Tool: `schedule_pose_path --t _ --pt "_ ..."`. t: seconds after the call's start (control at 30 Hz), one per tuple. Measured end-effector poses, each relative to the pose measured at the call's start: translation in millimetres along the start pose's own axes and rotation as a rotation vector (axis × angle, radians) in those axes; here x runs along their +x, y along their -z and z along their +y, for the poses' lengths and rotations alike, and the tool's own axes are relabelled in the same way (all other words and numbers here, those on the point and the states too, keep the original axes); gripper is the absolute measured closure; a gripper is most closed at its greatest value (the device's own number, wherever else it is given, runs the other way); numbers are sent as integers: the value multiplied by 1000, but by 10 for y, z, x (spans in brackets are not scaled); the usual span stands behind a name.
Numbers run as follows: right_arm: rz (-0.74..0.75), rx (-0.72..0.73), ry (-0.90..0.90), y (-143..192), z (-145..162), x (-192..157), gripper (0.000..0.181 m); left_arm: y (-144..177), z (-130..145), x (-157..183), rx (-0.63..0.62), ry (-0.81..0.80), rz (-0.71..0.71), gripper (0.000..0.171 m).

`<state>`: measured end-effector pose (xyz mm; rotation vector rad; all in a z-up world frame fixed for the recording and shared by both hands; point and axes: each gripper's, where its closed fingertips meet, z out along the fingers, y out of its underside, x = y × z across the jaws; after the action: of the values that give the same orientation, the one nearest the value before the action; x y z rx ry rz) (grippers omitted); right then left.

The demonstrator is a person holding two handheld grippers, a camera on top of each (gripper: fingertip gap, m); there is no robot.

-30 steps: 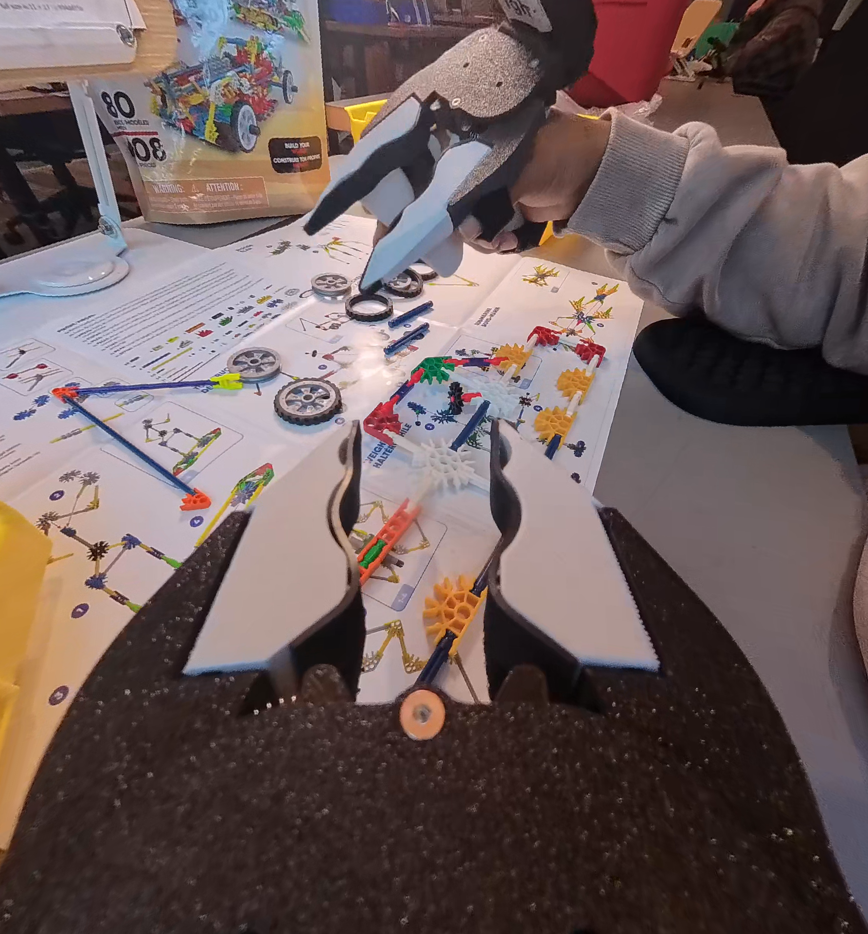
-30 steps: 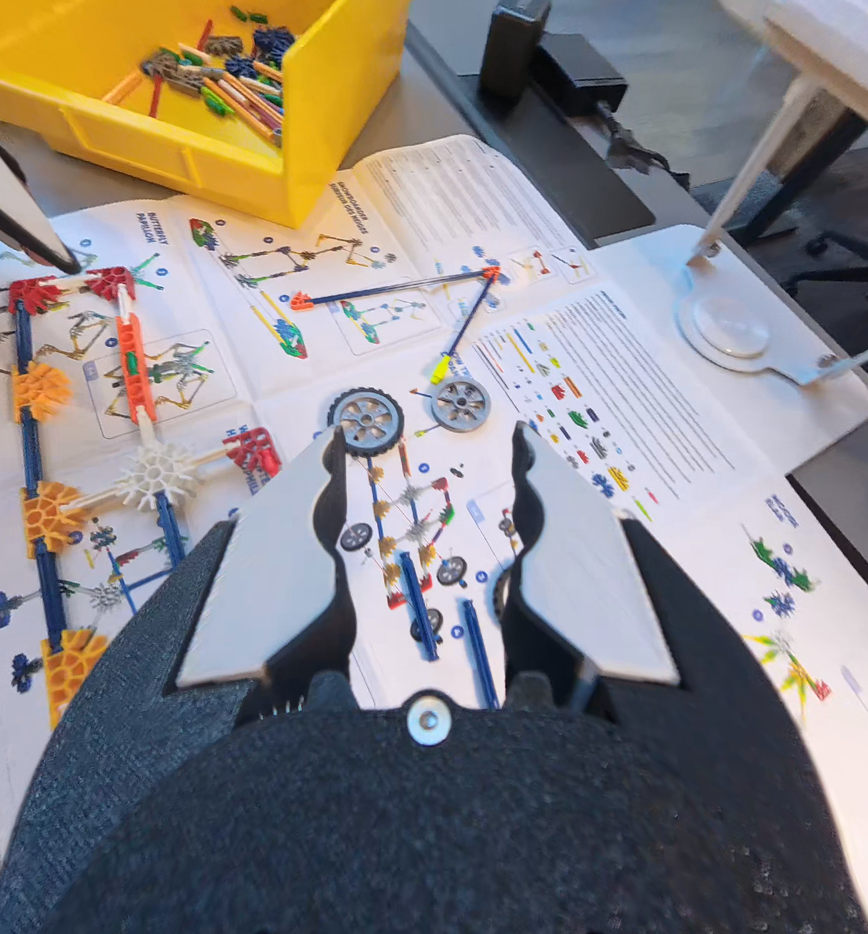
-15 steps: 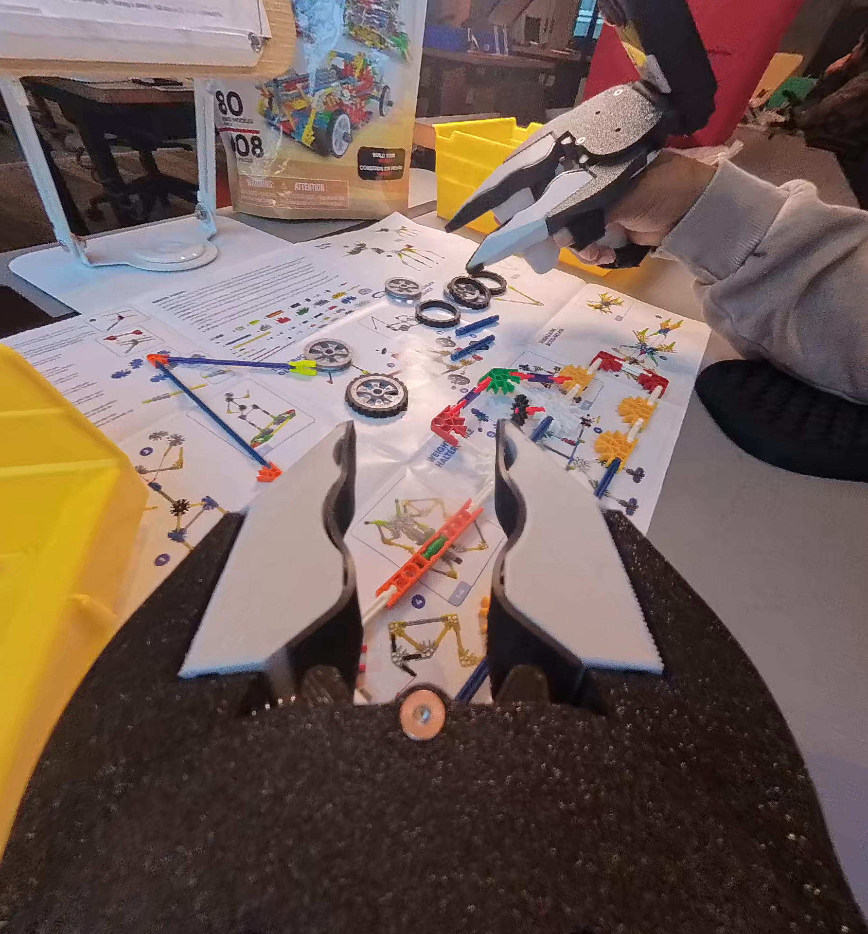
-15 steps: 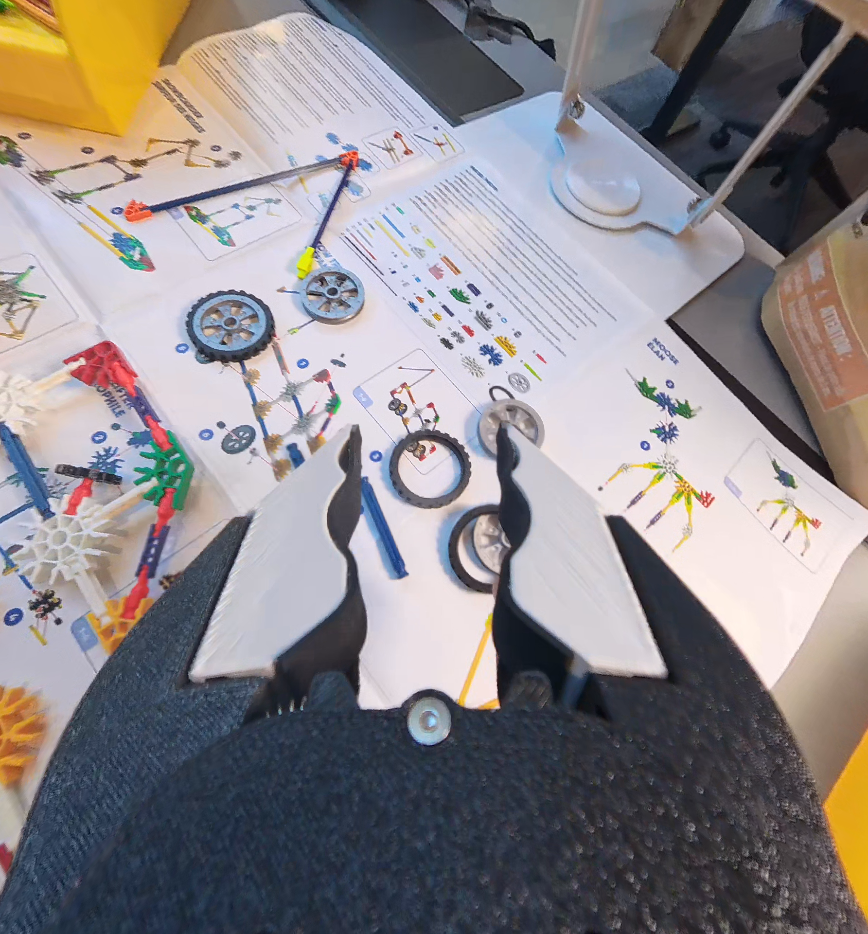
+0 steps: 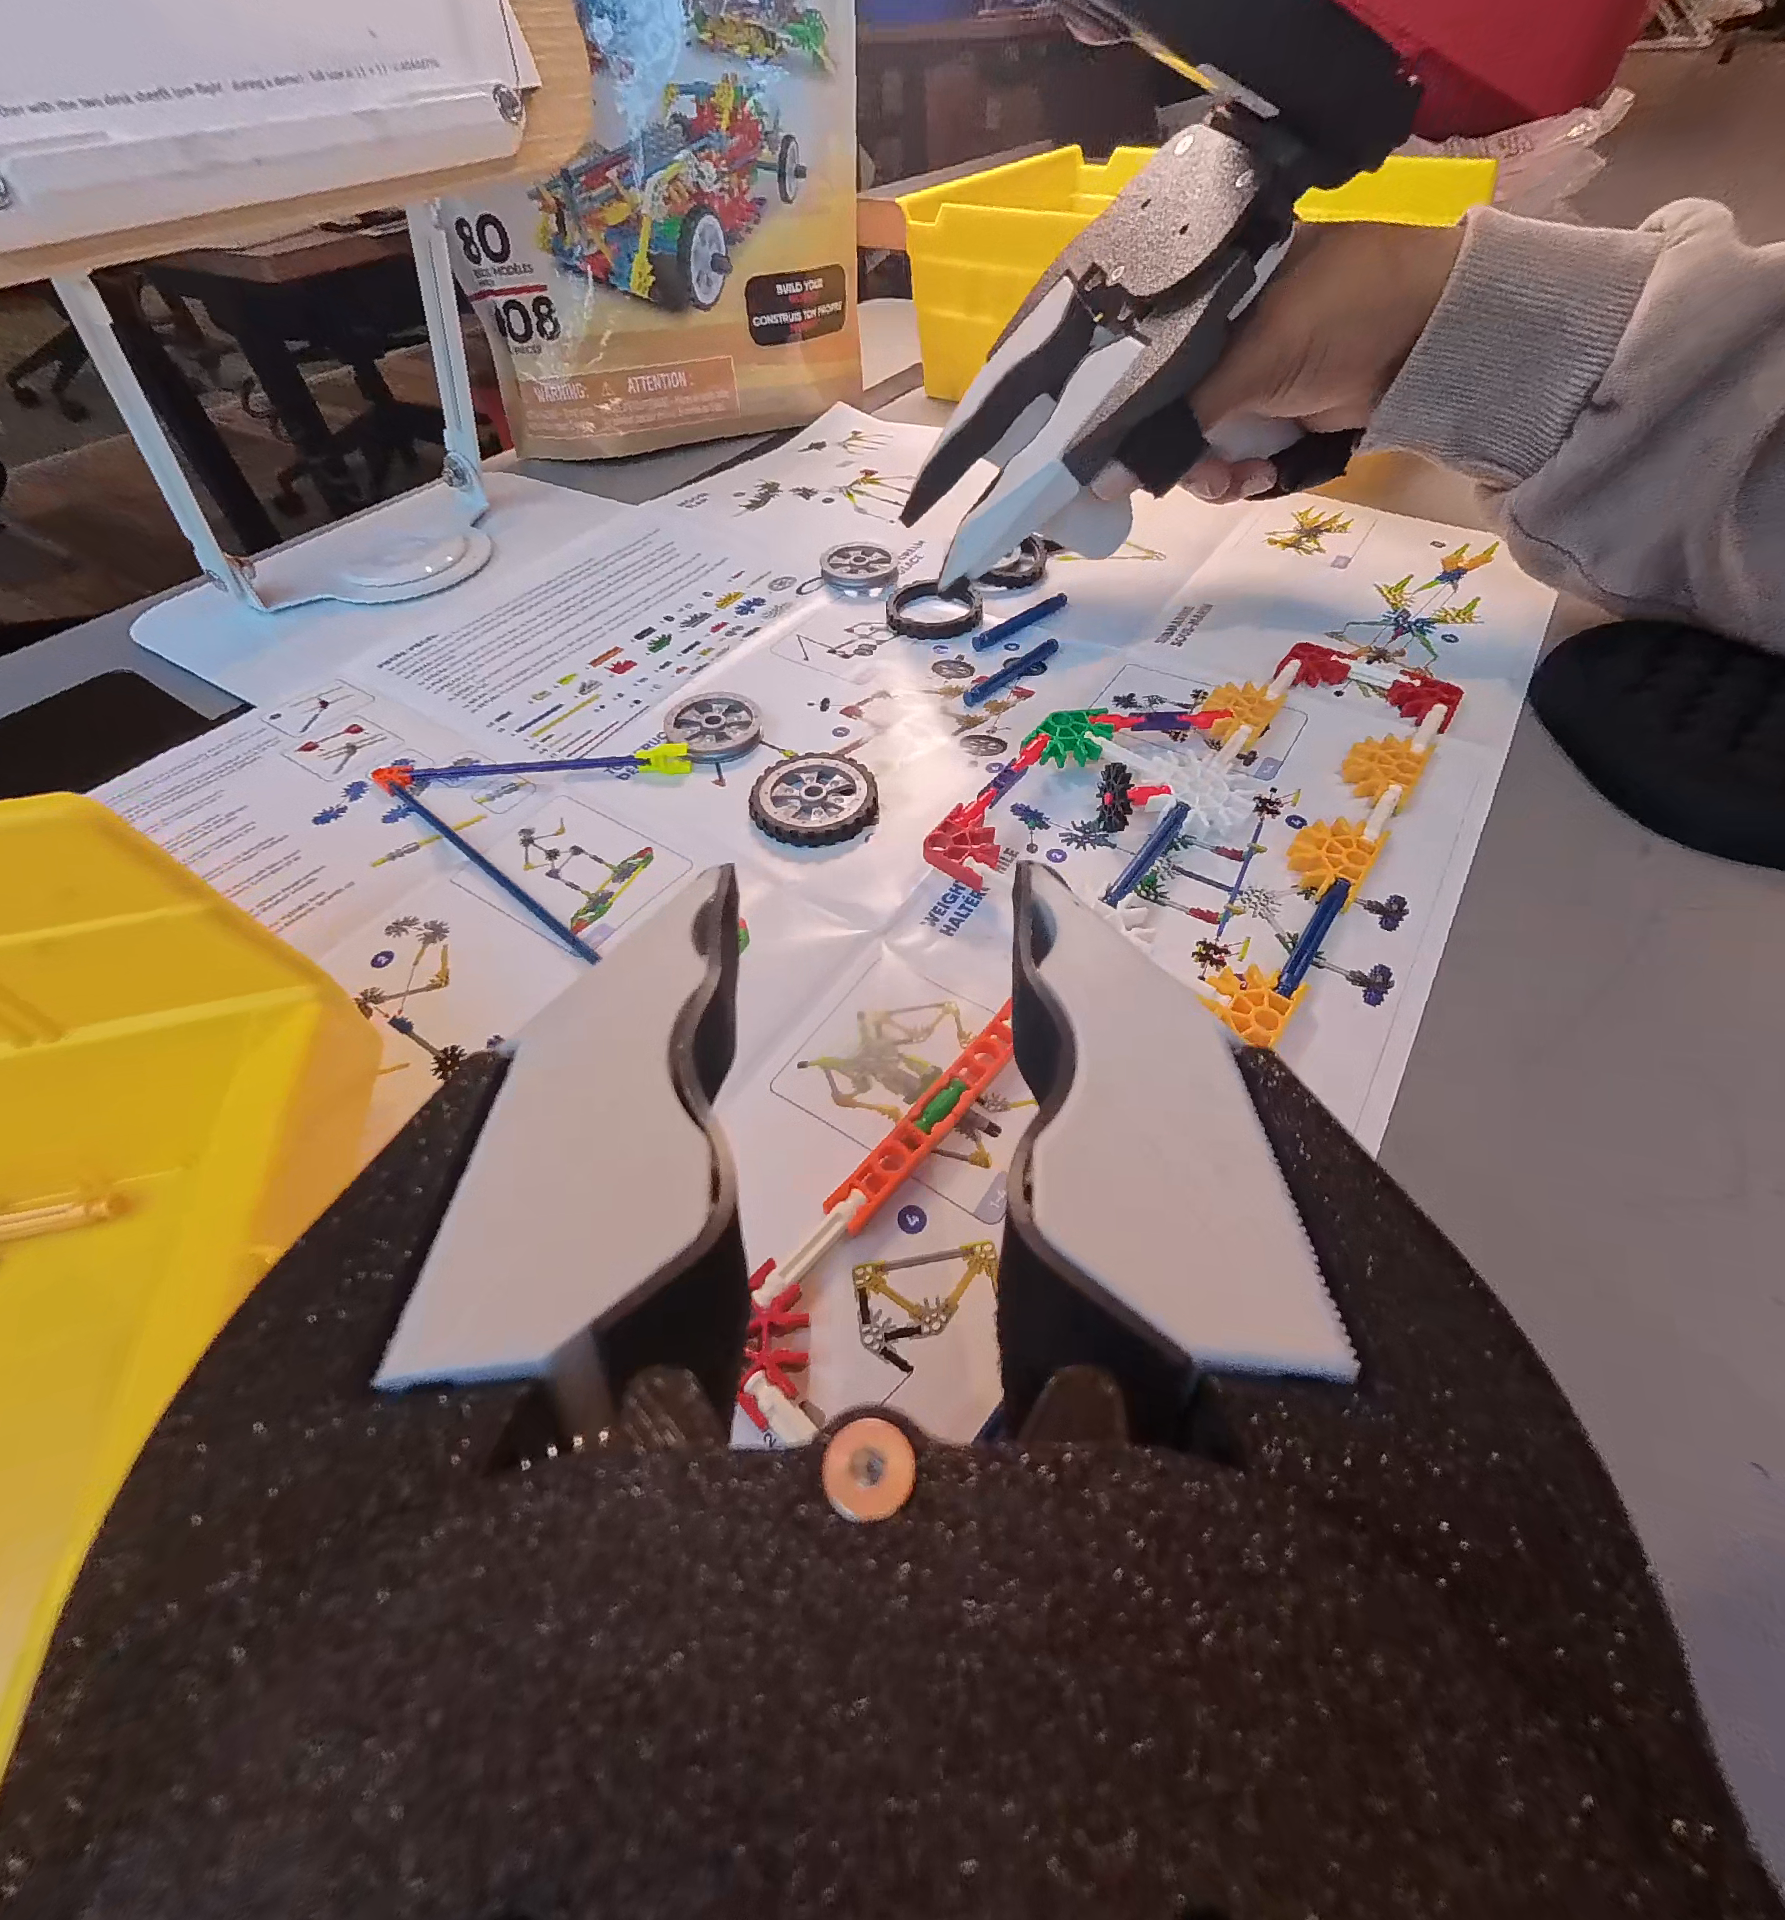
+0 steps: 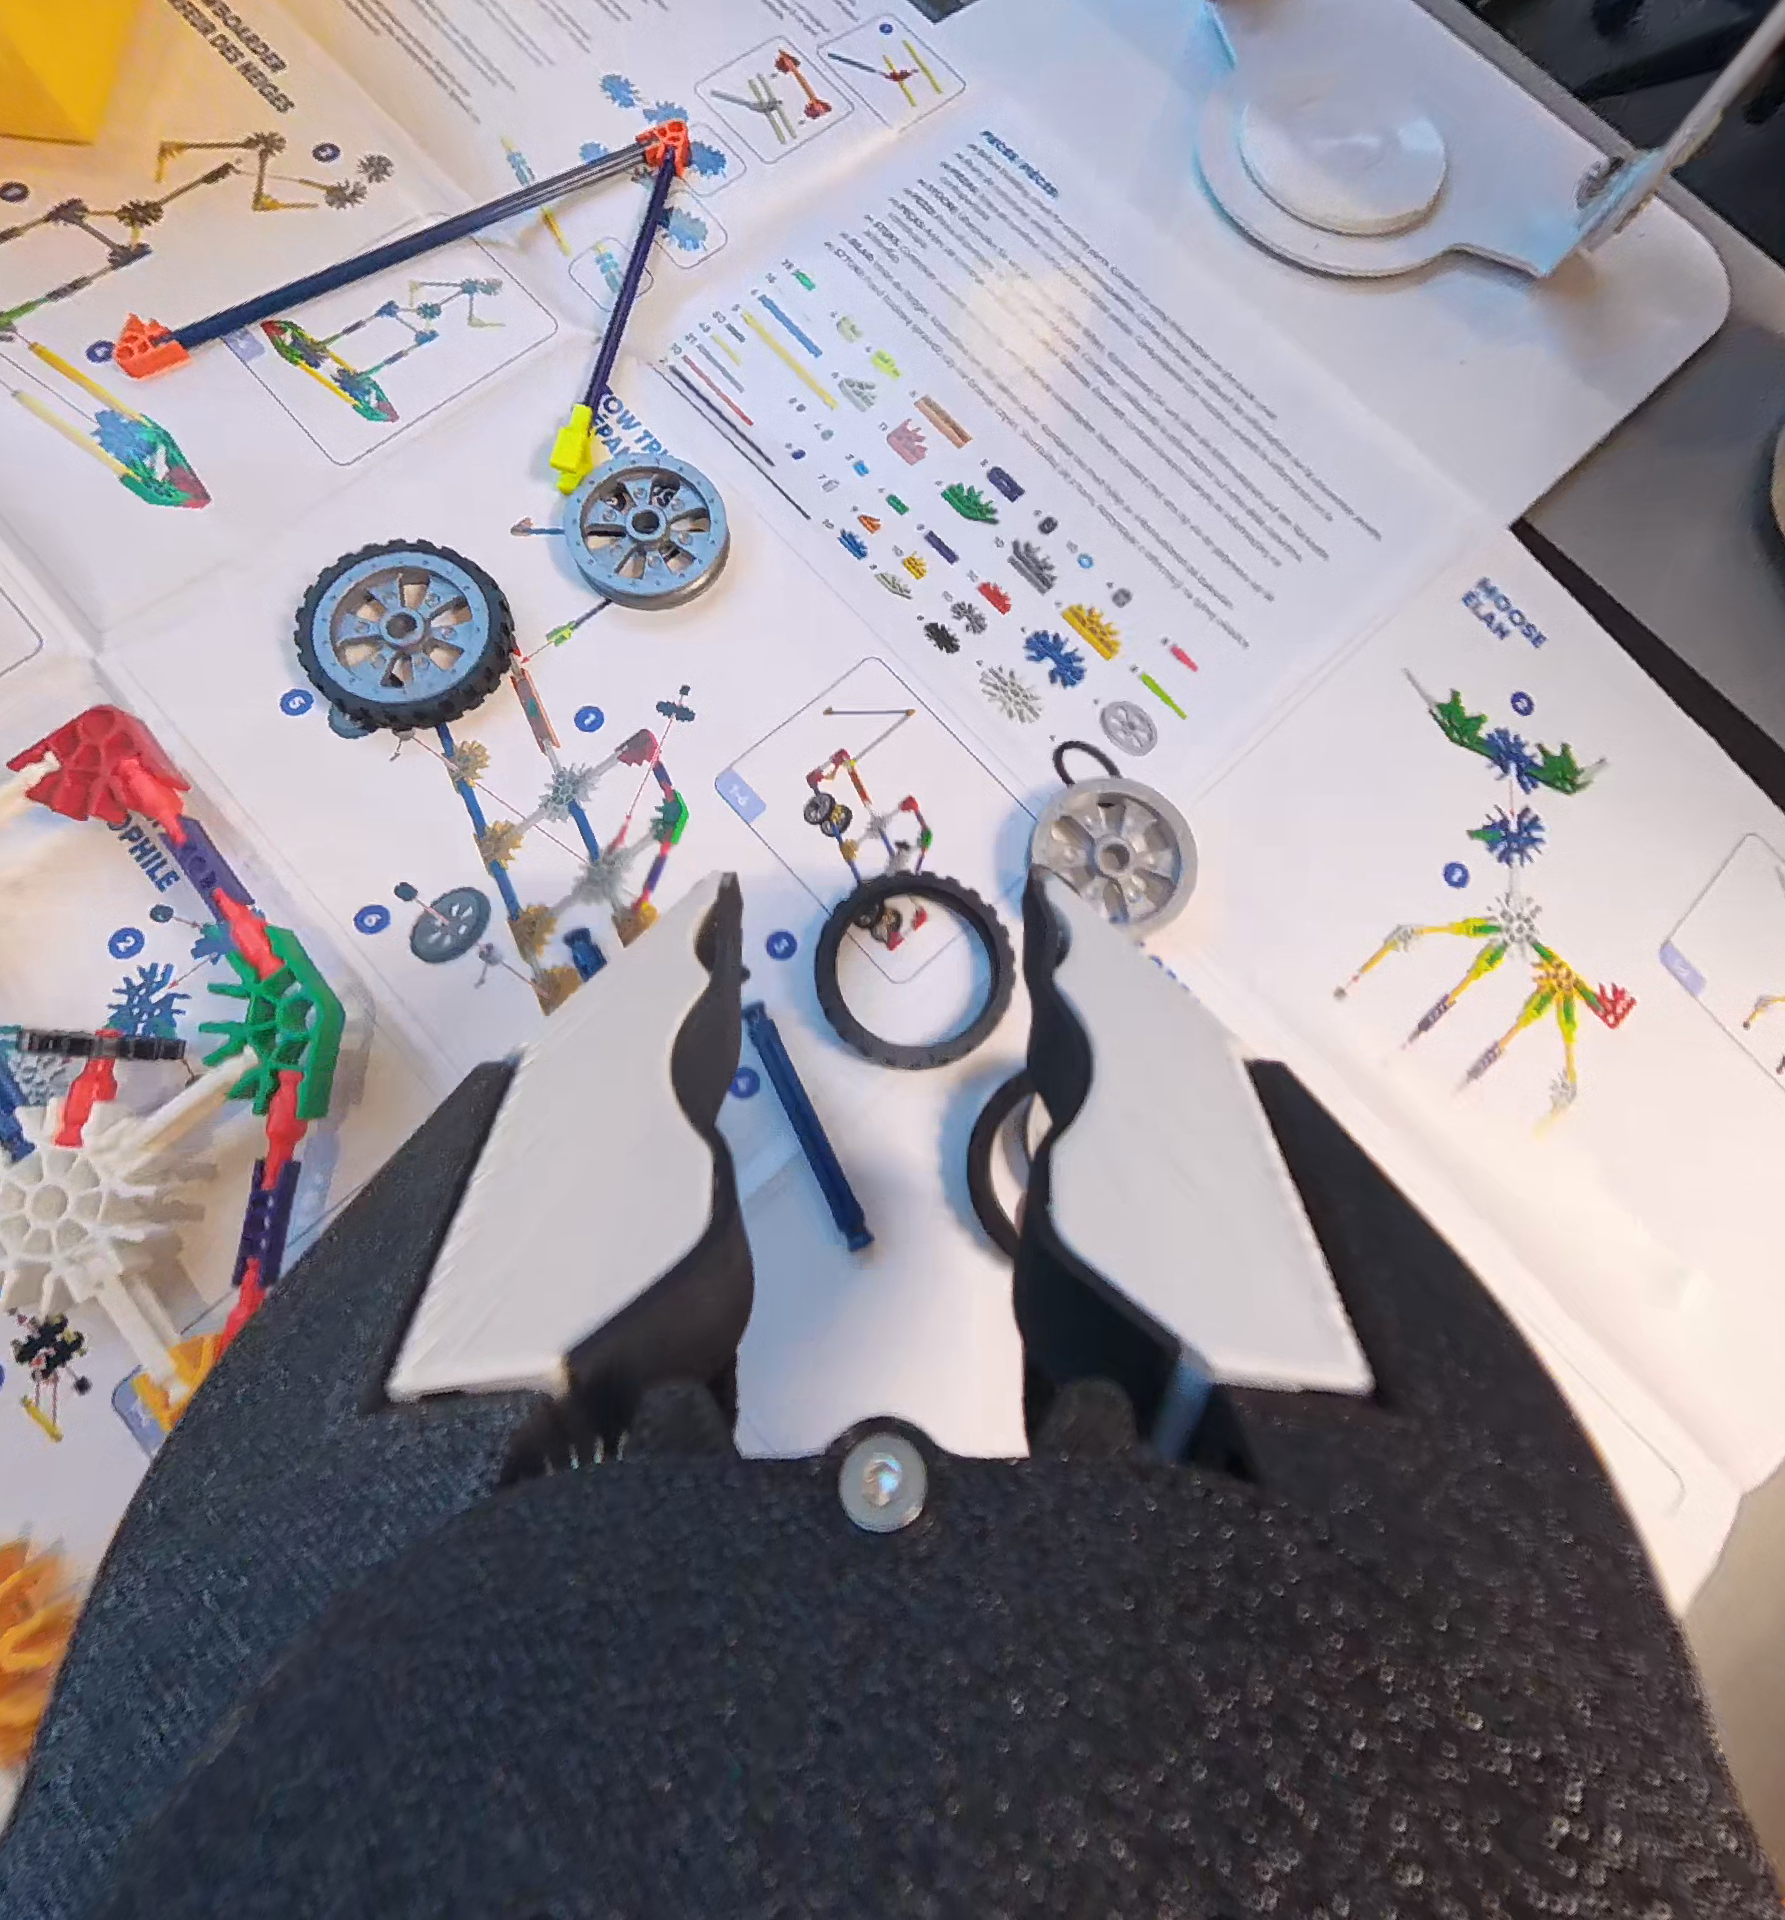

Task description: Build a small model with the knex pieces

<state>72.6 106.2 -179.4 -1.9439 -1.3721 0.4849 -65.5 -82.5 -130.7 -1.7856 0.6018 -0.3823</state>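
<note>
My right gripper [image 6: 877, 894] is open and empty, and hovers low over a black tyre ring [image 6: 912, 971] that lies between its fingertips on the instruction sheet [image 6: 1075, 343]. A blue rod [image 6: 805, 1127] lies by its left finger, and a grey wheel hub [image 6: 1114, 857] by its right fingertip. A second tyre [image 6: 1002, 1164] is partly hidden under the right finger. In the left wrist view the right gripper [image 5: 935, 540] points down at the ring [image 5: 932, 610]. My left gripper [image 5: 872, 883] is open and empty above an orange ladder piece [image 5: 929, 1122].
A colourful rod-and-connector model [image 5: 1231, 810] lies to the right on the sheet. A tyred wheel [image 5: 813, 798] and a bare hub [image 5: 713, 724] lie mid-sheet, next to two joined blue rods [image 5: 493, 852]. A yellow bin [image 5: 88, 1039] is close left, another [image 5: 1023, 239] behind. A kit bag [image 5: 680, 229] and white stand base [image 5: 389, 561] stand at the back. Spacing between my two grippers at the tips: around 25 centimeters. The grey wheel hub [image 6: 1114, 857] is about 4 centimeters from my right fingertips. My left wrist view [image 5: 862, 561] looks at it from another angle. Measured from the fingertips, the blue rod [image 6: 805, 1127] is 5 centimeters or so from the right gripper and 25 centimeters from the left. The left camera catches it too, in the left wrist view [image 5: 1025, 621].
My right gripper has swung right and come down over the black tyre ring. My left gripper has drawn back and left, beside the yellow bin. Both stayed open.
</note>
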Motion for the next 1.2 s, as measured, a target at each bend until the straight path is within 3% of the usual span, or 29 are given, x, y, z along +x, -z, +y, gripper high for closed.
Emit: schedule_pose_path --t 0.27,0.47,0.57,0.67,0.8,0.97,1.07,1.2 --pt "-139 -17 164 -542 -431 -496 123 -23 43 1 -16 -4 1 124" --pt "-215 -97 113 -822 -478 -597 131 -28 48 11 -19 0 9 125" --pt "-204 -95 154 -829 -478 -598 145 -31 50 19 -20 1 16 125" --pt "-240 50 116 -537 -705 -601 144 -26 44 26 -15 4 23 125" --pt "-358 204 183 233 -908 -900 145 -26 43 70 -16 -14 40 125" --pt "-524 180 391 722 -447 -1755 144 -49 58 354 -27 -118 142 130" --pt "-550 146 437 737 -132 -2103 144 -42 22 660 3 -202 248 131" --pt "-555 127 465 660 99 -2307 144 -56 76 1020 -26 -246 387 129"
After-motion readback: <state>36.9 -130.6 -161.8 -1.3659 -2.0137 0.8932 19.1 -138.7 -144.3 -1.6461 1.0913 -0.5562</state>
